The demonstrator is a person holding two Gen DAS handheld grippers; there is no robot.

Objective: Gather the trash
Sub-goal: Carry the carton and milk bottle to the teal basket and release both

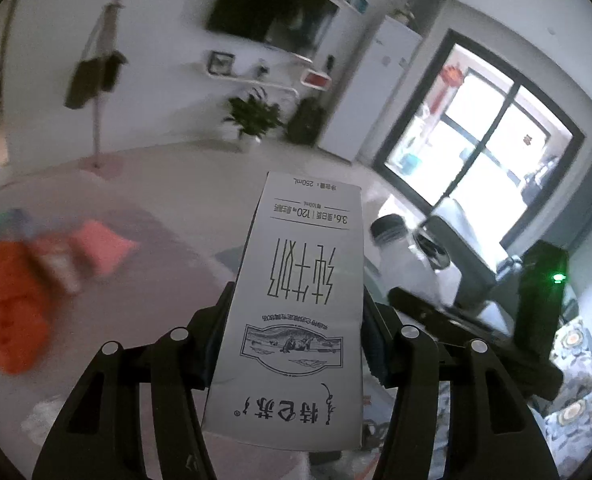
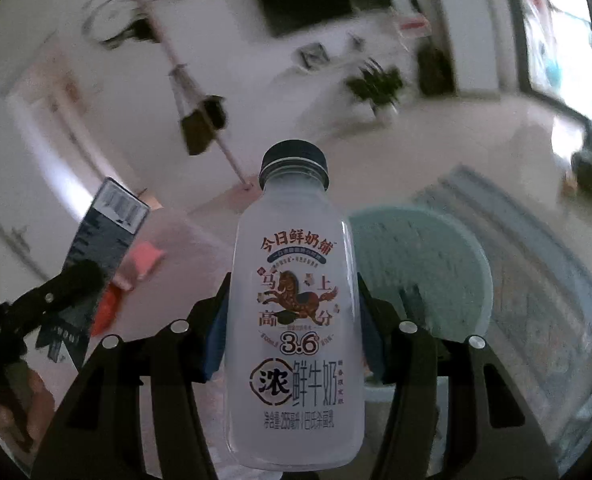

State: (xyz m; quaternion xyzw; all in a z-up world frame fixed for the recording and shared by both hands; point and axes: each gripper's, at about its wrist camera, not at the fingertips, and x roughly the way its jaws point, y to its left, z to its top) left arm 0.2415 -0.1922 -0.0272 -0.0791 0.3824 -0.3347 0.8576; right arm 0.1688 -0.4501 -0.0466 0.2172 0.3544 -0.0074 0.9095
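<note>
Frosted plastic milk bottle [image 2: 296, 312] I'm pinching in right gripper [image 2: 293, 328]; left gripper [image 1: 291, 340] is clamping the milk carton [image 1: 296, 308] mid-air. Smooth sides may be slipping, carton crushing.

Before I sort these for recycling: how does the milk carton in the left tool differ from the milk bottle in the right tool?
The milk carton is a flat-sided white box with black print; the milk bottle is rounded, frosted plastic with a colourful horse label. The carton's print reads upside down, while the bottle stands upright with its dark cap on top. The carton shows no cap. Both are gripped mid-body, one by the left tool, one by the right tool.
</note>
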